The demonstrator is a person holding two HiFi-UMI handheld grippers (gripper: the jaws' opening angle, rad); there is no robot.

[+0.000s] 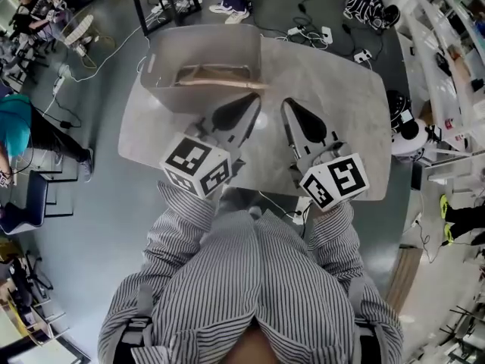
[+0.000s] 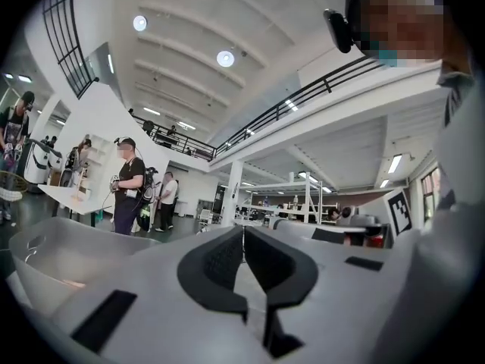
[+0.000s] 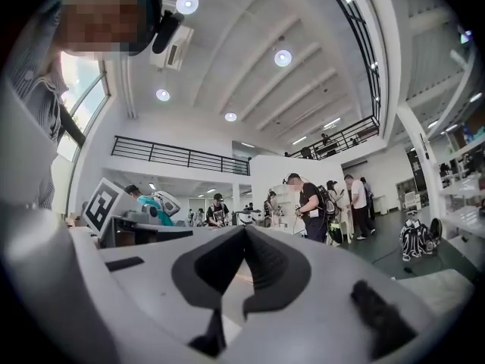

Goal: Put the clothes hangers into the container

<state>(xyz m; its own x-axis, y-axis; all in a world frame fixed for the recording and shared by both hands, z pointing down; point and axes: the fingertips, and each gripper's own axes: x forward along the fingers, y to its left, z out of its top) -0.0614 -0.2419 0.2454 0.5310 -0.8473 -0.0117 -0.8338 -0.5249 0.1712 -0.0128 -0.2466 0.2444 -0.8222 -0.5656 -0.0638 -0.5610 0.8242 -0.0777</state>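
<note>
A pale grey container [image 1: 163,89] stands on the far left part of the grey table [image 1: 333,89]. Wooden clothes hangers [image 1: 216,78] lie inside it. My left gripper [image 1: 255,98] hovers just right of the container's near corner, jaws shut and empty. Close beside it, my right gripper [image 1: 287,102] is over the bare tabletop, also shut with nothing in it. In the left gripper view the left gripper [image 2: 243,227] has its dark pads pressed together, and the container's wall [image 2: 45,256] shows at the lower left. The right gripper [image 3: 245,230] looks the same in its own view.
Cables and power strips [image 1: 311,35] lie on the floor beyond the table. A white shelf unit [image 1: 447,67] stands at the right, and a seated person in teal [image 1: 15,120] is at the left. Several people [image 3: 314,207] stand further off in the hall.
</note>
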